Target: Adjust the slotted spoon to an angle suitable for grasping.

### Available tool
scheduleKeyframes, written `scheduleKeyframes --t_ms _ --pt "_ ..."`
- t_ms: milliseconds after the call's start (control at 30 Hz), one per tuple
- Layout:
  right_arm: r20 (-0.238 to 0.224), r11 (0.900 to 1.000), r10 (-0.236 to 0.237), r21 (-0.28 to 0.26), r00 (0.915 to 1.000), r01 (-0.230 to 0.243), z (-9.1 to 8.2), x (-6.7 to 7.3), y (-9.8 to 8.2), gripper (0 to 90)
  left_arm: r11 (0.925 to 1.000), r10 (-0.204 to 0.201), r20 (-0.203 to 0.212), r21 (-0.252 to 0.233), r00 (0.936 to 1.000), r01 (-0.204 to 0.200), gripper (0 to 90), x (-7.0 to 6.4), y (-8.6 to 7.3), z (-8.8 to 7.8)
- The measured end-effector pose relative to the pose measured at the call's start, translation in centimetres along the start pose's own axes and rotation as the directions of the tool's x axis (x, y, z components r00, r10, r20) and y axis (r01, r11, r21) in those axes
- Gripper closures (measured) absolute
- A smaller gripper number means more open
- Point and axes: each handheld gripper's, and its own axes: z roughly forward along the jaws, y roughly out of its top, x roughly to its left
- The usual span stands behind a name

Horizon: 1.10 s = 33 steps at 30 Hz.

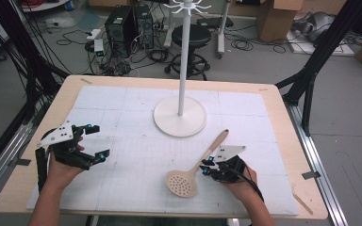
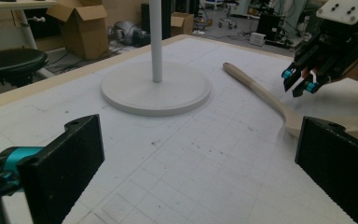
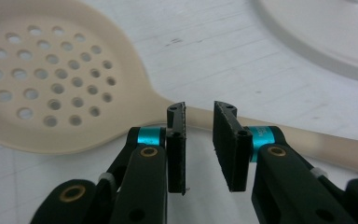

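Even, soft overhead light; your shadows stay faint. Close ahead of the right gripper [image 3: 199,116] jaws, the slotted spoon [image 3: 51,79] reads sharp. Farther beyond, background softens.

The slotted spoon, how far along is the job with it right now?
Nothing looks done yet: the slotted spoon lies flat on the white mat, apart from the hook stand. In hand: the right gripper sits at the spoon's neck, fingers a little apart with the handle just beyond them, not clamped. The left gripper is wide open and empty. Left: gripping and lifting the spoon, perhaps to hang it on the stand.
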Motion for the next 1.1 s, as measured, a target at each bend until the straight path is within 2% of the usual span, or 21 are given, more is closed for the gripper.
scheduleKeyframes --t_ms 100,133,200,267,300,333,433,467,500,533,667,767,833,933,967,1000,1067,1100 --pt "0.077 0.997 0.061 -0.062 0.9951 -0.056 -0.8 -1.1 -0.3 71.2 0.9998 -0.009 0.006 -0.015 0.9999 0.009 1.6 0.0 0.1 -0.1" --pt "0.079 0.995 0.079 -0.071 0.9937 -0.074 -1.0 -1.5 -0.3 71.1 0.9996 -0.013 0.009 -0.023 0.9999 0.013 1.7 0.1 0.2 -0.1" --pt "0.088 0.994 0.084 -0.078 0.9925 -0.077 -1.3 -2.4 -0.3 65.4 0.9992 -0.016 0.009 -0.036 0.9998 0.017 1.7 0.1 0.3 -0.3" --pt "0.127 0.994 0.088 -0.078 0.988 -0.079 -1.3 -3.2 -0.1 59.0 0.9992 -0.013 0.009 -0.038 0.9999 0.014 1.7 0.1 0.3 -0.4" --pt "0.127 0.994 0.088 -0.078 0.988 -0.079 -1.3 -3.2 -0.1 59.0 0.9992 -0.013 0.009 -0.038 0.9999 0.014 1.7 0.1 0.3 -0.4" --pt "0.181 0.991 0.113 -0.092 0.9769 -0.097 -1.1 -4.1 0.2 56.5 0.9993 -0.014 0.005 -0.036 0.9999 0.014 1.7 0.2 0.3 -0.4" --pt "0.261 0.985 0.167 -0.08 0.9507 -0.151 -0.2 -5.4 0.9 60.0 0.9992 -0.014 0.01 -0.037 0.9999 0.015 1.7 0.1 0.3 -0.3" --pt "0.261 0.985 0.167 -0.08 0.9507 -0.151 -0.2 -5.4 0.9 60.0 0.9992 -0.014 0.01 -0.037 0.9999 0.015 1.7 0.1 0.3 -0.3" --pt "0.287 0.98 0.199 -0.068 0.9369 -0.187 0.7 -6.2 1.3 64.7 0.9993 -0.013 0.01 -0.035 0.9999 0.014 1.7 0.1 0.3 -0.3" --pt "0.299 0.978 0.207 -0.063 0.9316 -0.197 1.2 -6.6 1.4 65.2 0.9993 -0.013 0.012 -0.034 0.9998 0.013 1.7 0.1 0.3 -0.3" --pt "0.338 0.968 0.242 -0.019 0.9095 -0.251 2.5 -8.0 1.3 76.9 0.9994 -0.015 0.013 -0.03 0.9998 0.016 1.7 0.1 0.2 -0.2" --pt "0.342 0.964 0.226 0.054 0.9119 -0.26 3.1 -8.6 0.7 85.0 0.9995 -0.015 0.013 -0.029 0.9998 0.016 1.7 0.1 0.2 -0.3" --pt "0.318 0.959 0.251 0.046 0.9144 -0.279 2.9 -8.6 0.5 89.7 0.9994 -0.017 0.013 -0.031 0.9998 0.017 1.7 0.1 0.2 -0.2" --pt "0.329 0.962 0.229 0.067 0.9163 -0.264 2.7 -8.4 0.5 89.7 0.9994 -0.018 0.015 -0.028 0.9997 0.019 1.7 0.1 0.2 -0.1" --pt "0.334 0.962 0.226 0.072 0.9149 -0.264 2.6 -8.2 0.4 89.7 0.9994 -0.019 0.015 -0.028 0.9997 0.019 1.7 0.1 0.1 -0.1" --pt "0.345 0.958 0.236 0.072 0.9084 -0.276 2.2 -7.9 0.1 89.7 0.9995 -0.019 0.016 -0.026 0.9997 0.019 1.7 0.1 0.1 0.0" --pt "0.344 0.957 0.24 0.07 0.9076 -0.28 2.0 -7.7 -0.1 89.7 0.9995 -0.017 0.018 -0.025 0.9997 0.017 1.7 0.0 0.1 0.0" --pt "0.346 0.956 0.25 0.063 0.9042 -0.288 1.7 -7.5 -0.4 89.7 0.9996 -0.016 0.017 -0.023 0.9997 0.016 1.7 0.0 0.1 0.0"
